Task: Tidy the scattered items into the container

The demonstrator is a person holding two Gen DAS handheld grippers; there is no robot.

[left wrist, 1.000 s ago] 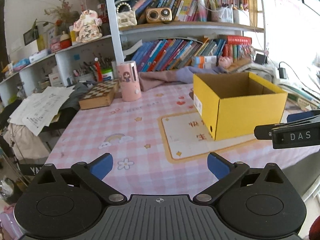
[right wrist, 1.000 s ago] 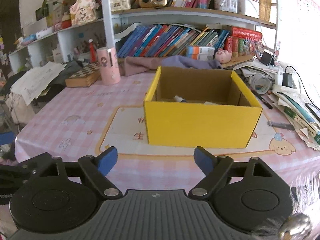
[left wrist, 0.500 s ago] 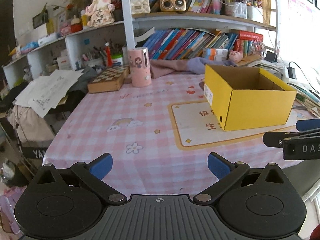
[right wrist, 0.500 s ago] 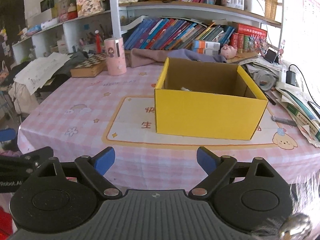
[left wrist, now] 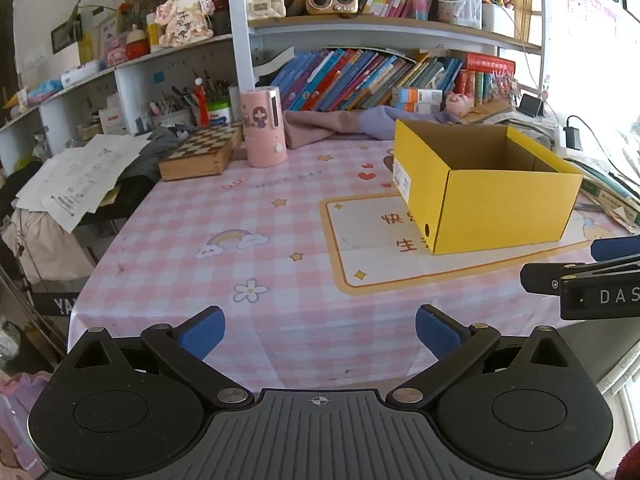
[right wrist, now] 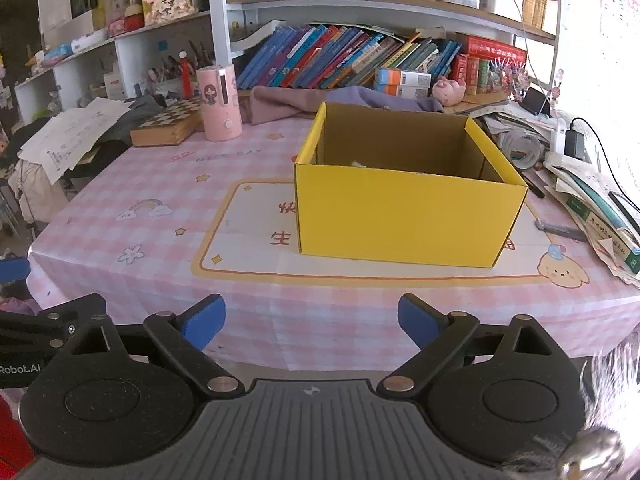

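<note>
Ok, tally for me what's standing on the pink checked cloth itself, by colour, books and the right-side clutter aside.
Yellow: 1, the cardboard box
Pink: 1, the cylinder container
Brown wood: 1, the chessboard case
Purple: 1, the crumpled cloth
Total: 4

Bright window glare right; fisheye-bent, dark edges

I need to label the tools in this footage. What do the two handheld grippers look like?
Both look alike: the left gripper and the right gripper each have a matte black body with a ribbed centre, two round side discs, black linkage arms with silver pivot screws, and blue pads on the jaws. White lettering reads "DAS" on the right gripper's side and "Robot.AI" on the left's.
</note>
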